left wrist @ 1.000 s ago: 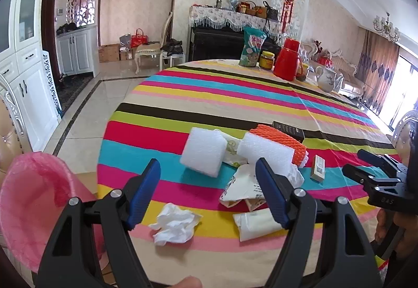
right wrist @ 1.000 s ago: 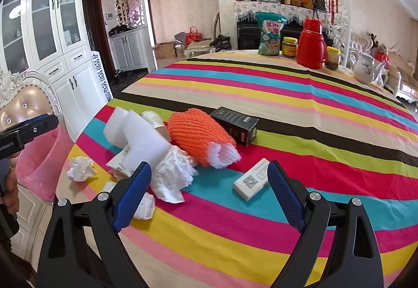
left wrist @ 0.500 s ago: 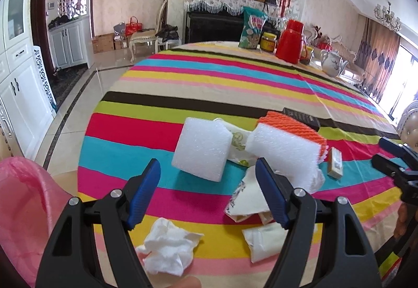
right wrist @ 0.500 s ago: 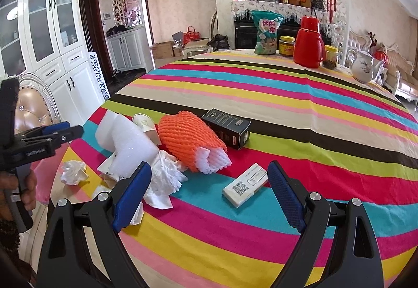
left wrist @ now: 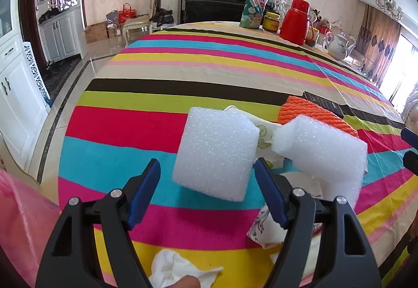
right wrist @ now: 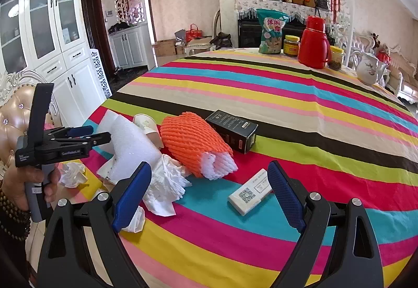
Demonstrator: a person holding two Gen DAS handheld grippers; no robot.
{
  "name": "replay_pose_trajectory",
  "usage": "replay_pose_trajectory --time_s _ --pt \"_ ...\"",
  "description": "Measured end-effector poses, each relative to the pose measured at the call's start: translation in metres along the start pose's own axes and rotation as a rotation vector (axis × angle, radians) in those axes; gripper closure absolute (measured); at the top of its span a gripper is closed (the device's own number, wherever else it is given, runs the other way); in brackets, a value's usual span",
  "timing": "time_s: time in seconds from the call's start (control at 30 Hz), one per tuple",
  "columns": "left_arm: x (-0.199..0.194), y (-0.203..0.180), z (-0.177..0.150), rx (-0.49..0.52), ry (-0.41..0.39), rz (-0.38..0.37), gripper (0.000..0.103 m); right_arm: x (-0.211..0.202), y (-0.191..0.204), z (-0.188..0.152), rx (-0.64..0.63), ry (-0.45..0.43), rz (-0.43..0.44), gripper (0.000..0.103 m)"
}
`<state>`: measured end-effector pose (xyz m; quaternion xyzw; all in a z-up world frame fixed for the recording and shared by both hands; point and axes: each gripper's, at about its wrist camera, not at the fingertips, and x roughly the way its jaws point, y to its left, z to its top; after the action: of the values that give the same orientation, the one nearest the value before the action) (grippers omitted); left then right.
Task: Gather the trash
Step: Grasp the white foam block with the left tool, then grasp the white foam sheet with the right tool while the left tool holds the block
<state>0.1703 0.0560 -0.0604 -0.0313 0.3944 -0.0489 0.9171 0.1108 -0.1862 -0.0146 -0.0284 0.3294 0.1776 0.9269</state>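
left wrist view: the left tool (left wrist: 207, 184) gapes wide just short of a white foam block (left wrist: 218, 154) on the striped tabletop (left wrist: 183, 74), white cupboards beyond; right wrist view: the right tool (right wrist: 209, 195) gapes wide near an orange foam net (right wrist: 192, 139).

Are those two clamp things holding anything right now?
No. The left gripper is open, facing a white foam block without touching it. The right gripper is open too, above the table, empty.

Snack bag (right wrist: 271, 32): "休闲食" legible; small white box (right wrist: 249, 192): QR code; black box (right wrist: 232, 130) print unreadable.
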Motion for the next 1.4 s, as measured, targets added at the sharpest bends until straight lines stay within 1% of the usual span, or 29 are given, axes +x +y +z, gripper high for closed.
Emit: replay_pose_trajectory --time_s 0.07,0.1,0.13,0.3,0.53,0.67,0.9,1.1,1.13,1.17,1.2,1.3,1.4 --pt "0.005 -0.001 0.002 0.002 0.008 -0.007 0.031 0.001 0.002 0.002 -0.004 0.000 0.004 0.018" --pt "0.008 0.000 0.002 0.005 0.013 -0.008 0.034 0.002 0.003 0.003 -0.006 0.000 0.006 0.018" --pt "0.009 0.000 0.002 0.006 0.017 -0.014 0.040 0.003 0.005 0.003 -0.009 0.000 0.007 0.018" --pt "0.009 -0.001 0.002 0.018 0.018 -0.022 0.041 0.008 0.017 0.007 -0.031 0.000 0.027 0.018" --pt "-0.005 0.003 -0.001 0.009 -0.005 -0.010 0.042 0.021 0.047 0.017 -0.092 -0.001 0.070 0.018" --pt "-0.020 0.010 -0.001 -0.009 -0.029 0.000 0.042 0.032 0.065 0.020 -0.136 0.005 0.086 0.019" --pt "-0.049 0.016 0.000 -0.022 -0.080 0.015 0.042 0.050 0.091 0.023 -0.208 0.029 0.076 0.019" --pt "-0.068 0.018 -0.001 -0.032 -0.110 0.023 0.042 0.068 0.101 0.022 -0.244 0.072 0.074 0.030" --pt "-0.072 0.019 -0.002 -0.032 -0.114 0.025 0.042 0.071 0.101 0.022 -0.242 0.082 0.078 0.037" --pt "-0.074 0.020 -0.002 -0.033 -0.116 0.026 0.042 0.074 0.101 0.022 -0.236 0.096 0.087 0.048" --pt "-0.077 0.021 -0.003 -0.035 -0.119 0.028 0.042 0.075 0.101 0.021 -0.233 0.103 0.092 0.053" --pt "-0.084 0.023 -0.006 -0.043 -0.127 0.032 0.042 0.073 0.101 0.020 -0.224 0.101 0.097 0.054" --pt "-0.090 0.025 -0.009 -0.050 -0.133 0.034 0.042 0.063 0.096 0.021 -0.193 0.077 0.098 0.054"
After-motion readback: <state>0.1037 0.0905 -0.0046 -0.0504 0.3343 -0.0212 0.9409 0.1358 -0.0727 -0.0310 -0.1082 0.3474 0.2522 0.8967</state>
